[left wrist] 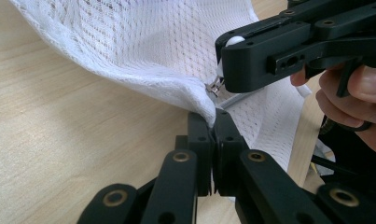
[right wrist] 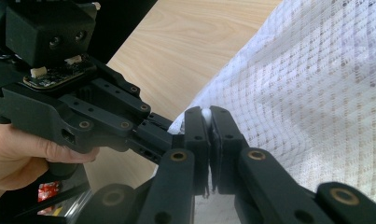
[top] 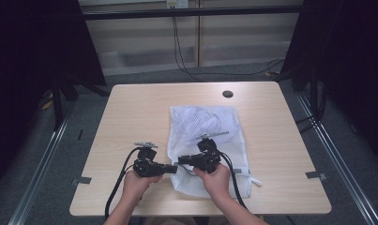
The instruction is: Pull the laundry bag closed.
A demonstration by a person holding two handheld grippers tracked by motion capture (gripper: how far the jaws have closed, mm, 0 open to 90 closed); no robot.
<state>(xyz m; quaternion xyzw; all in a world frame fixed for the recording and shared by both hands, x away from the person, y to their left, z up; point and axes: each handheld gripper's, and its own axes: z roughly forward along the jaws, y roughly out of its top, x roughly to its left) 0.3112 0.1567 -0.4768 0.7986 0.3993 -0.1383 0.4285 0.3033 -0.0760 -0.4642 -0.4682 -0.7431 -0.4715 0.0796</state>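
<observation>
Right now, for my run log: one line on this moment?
left gripper: shut on mesh laundry bag edge | right gripper: shut on zipper pull | table

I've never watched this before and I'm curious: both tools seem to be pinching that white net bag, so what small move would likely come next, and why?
Probably the right hand-held gripper draws the zipper pull along the edge. The left hand-held gripper is shut on the mesh laundry bag at its corner right beside the pull, which looks like an anchor; the right's jaws are clamped on a small white tab there.
</observation>
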